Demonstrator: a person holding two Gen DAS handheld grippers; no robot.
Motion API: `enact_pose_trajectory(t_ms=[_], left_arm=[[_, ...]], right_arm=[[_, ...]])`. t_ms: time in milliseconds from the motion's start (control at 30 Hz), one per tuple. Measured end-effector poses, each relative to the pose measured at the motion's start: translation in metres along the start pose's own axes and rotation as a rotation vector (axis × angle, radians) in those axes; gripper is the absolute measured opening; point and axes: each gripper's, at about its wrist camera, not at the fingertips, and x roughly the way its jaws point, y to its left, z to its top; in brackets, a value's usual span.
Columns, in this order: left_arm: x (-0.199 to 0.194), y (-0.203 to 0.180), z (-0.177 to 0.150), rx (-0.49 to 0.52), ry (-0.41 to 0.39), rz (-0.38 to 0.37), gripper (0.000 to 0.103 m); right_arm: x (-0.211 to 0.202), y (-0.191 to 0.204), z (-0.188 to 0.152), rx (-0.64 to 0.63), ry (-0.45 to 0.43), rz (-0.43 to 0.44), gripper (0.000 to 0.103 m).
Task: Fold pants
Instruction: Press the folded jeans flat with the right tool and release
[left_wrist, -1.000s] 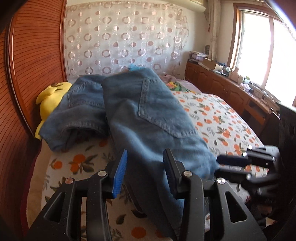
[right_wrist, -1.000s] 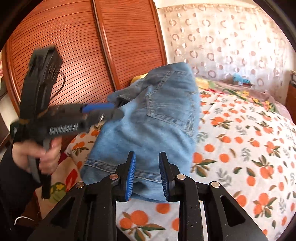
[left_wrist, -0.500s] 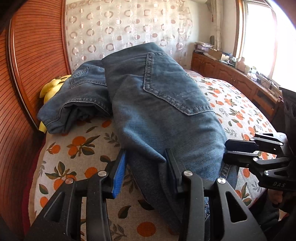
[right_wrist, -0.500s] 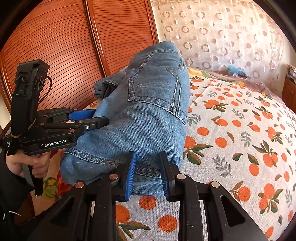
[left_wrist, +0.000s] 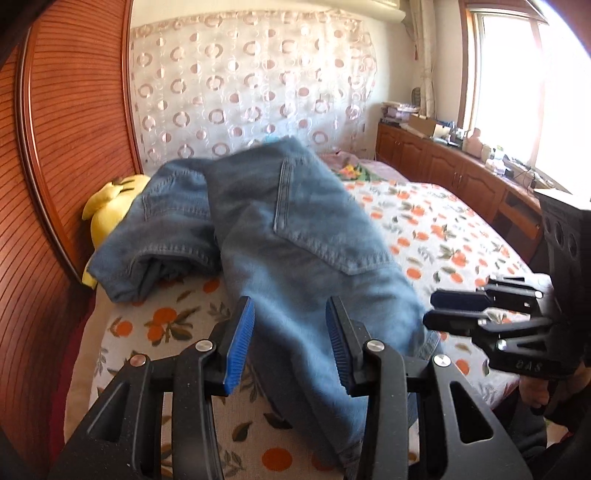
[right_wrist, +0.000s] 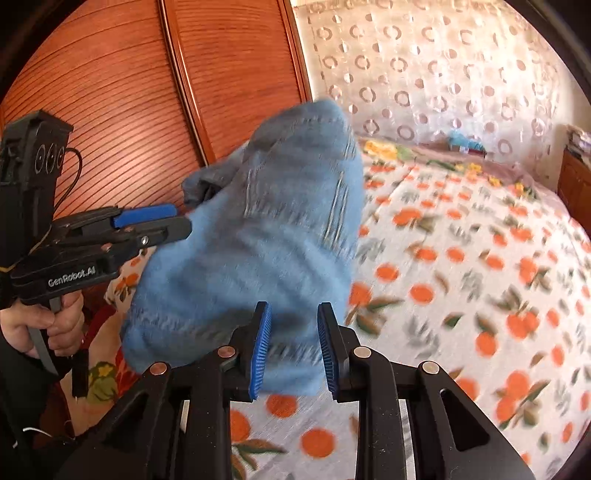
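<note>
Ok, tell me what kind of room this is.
A bedroom, most likely. A bed with an orange-print cover fills the view, jeans lie across it beside a yellow plush toy, and a wooden cabinet runs under the window.

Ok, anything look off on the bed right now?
The blue denim jeans are heaped, not flat: one part lies bunched against the yellow plush toy by the wooden headboard. Nothing looks spilled or damaged.

Bright window (left_wrist: 517, 92) glare, motion blur
</note>
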Motion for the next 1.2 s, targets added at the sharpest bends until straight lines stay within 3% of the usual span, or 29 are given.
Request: enact_pose_trajectory(t_ms=[200, 400, 533, 767, 1033, 1133, 1200], left_arm=[[0.017, 0.007, 0.014, 0.007, -0.001, -0.004, 0.041], [0.050, 0.022, 0.010, -0.020, 0.061, 0.002, 0.041], [0.063, 0.031, 0.004, -0.035, 0.099, -0.003, 0.041], [0.069, 0.034, -0.002, -0.036, 0.114, -0.004, 0.041], [0.071, 0.037, -0.002, -0.053, 0.115, -0.017, 0.041], [0.067, 0.038, -0.001, -0.052, 0.106, -0.012, 0.041], [0.065, 0.039, -0.002, -0.060, 0.102, -0.010, 0.041]], right_arm=[[0.010, -0.025, 0.061, -0.096, -0.049, -0.013, 0.027], [0.057, -0.054, 0.125, -0.148, -0.055, 0.022, 0.027], [0.092, -0.063, 0.150, -0.179, -0.020, 0.063, 0.027], [0.155, -0.100, 0.161, -0.163, 0.119, 0.037, 0.027], [0.169, -0.098, 0.157, -0.166, 0.096, 0.028, 0.027], [0.149, -0.100, 0.149, -0.146, 0.075, 0.045, 0.034], [0.143, -0.104, 0.147, -0.119, 0.068, 0.053, 0.050]])
